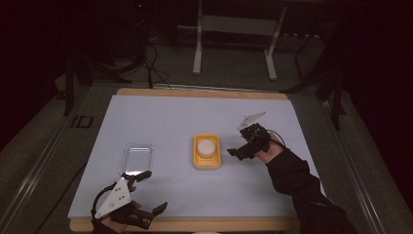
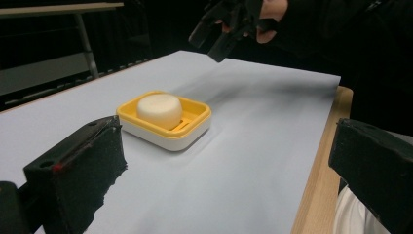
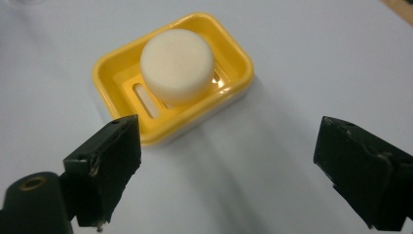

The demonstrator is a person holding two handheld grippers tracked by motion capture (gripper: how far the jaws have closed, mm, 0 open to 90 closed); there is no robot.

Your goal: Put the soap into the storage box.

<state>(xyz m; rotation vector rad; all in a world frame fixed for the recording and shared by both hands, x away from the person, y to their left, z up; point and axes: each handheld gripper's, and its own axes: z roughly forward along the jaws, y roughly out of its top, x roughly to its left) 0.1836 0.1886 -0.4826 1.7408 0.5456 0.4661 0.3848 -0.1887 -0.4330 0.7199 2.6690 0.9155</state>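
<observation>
A wooden table point(image 1: 287, 224) carried a pale sheet point(image 1: 160, 122) that covered nearly all of its top. At the centre of the sheet sat a yellow soap dish point(image 1: 206, 151) on a white base, and a round white soap point(image 1: 206, 146) rested inside it, touching its slotted floor. A clear lid point(image 1: 137, 157) lay flat on the sheet at 9 o'clock from the dish, near it but apart.

The right gripper point(image 1: 238, 151) hovered just beside the dish at 3 o'clock, its jaws spread wide and empty; in the right gripper view the dish point(image 3: 173, 78) lay ahead of them, beyond their tips. The left gripper point(image 1: 148, 192) sat at 7 o'clock near the table's front edge, jaws wide apart with nothing between them, just in front of the lid.
</observation>
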